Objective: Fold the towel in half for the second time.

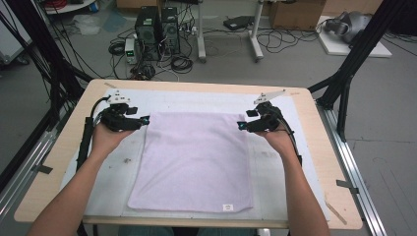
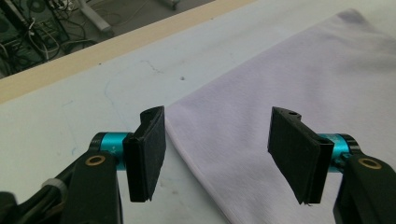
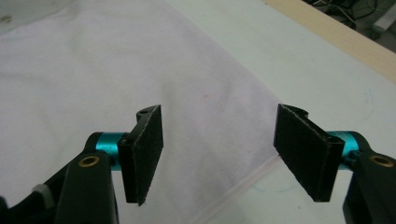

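Towel (image 1: 193,162), pale lilac, is lying flat at the centre of the white mat (image 1: 305,187) covering the table (image 1: 322,142), its small label at 6 o'clock. Left gripper (image 1: 145,120) is hovering at the towel's 10 o'clock corner, jaws standing apart and straddling the hemmed edge. Right gripper (image 1: 240,126) is hovering at the 2 o'clock corner, jaws likewise spread wide over the hem, gripping nothing.
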Available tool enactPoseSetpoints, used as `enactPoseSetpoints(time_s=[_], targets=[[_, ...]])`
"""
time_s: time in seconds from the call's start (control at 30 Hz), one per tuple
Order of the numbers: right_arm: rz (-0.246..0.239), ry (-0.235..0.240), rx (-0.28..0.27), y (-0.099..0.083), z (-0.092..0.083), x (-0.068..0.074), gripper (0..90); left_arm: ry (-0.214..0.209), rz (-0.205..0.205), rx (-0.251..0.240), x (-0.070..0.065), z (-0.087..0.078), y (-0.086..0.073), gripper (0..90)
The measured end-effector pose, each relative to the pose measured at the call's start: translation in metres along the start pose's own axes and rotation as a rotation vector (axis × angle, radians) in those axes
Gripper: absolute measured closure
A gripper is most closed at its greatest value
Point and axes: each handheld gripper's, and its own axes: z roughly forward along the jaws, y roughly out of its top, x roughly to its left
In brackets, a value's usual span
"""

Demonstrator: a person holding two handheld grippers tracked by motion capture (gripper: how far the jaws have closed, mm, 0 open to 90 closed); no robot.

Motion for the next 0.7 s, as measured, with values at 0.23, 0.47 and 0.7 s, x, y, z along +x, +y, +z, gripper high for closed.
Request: enactPoseSetpoints(time_s=[0.23, 0.47, 0.7], targets=[[0.064, -0.020, 0.056, -0.011, 0.027, -0.024, 33.2, 0.009, -0.042, 0.070, 0.015, 0.034, -0.014, 41.3], [0.096, -0.034, 0.093, -0.022, 0.048, -0.033, 36.2, 0.013, -0.080, 0.092, 0.023, 0.056, -0.025, 45.0], [0.116, -0.069, 0.117, -0.031, 0.059, -0.035, 37.9, 0.016, -0.089, 0.144, 0.026, 0.067, -0.038, 49.5]])
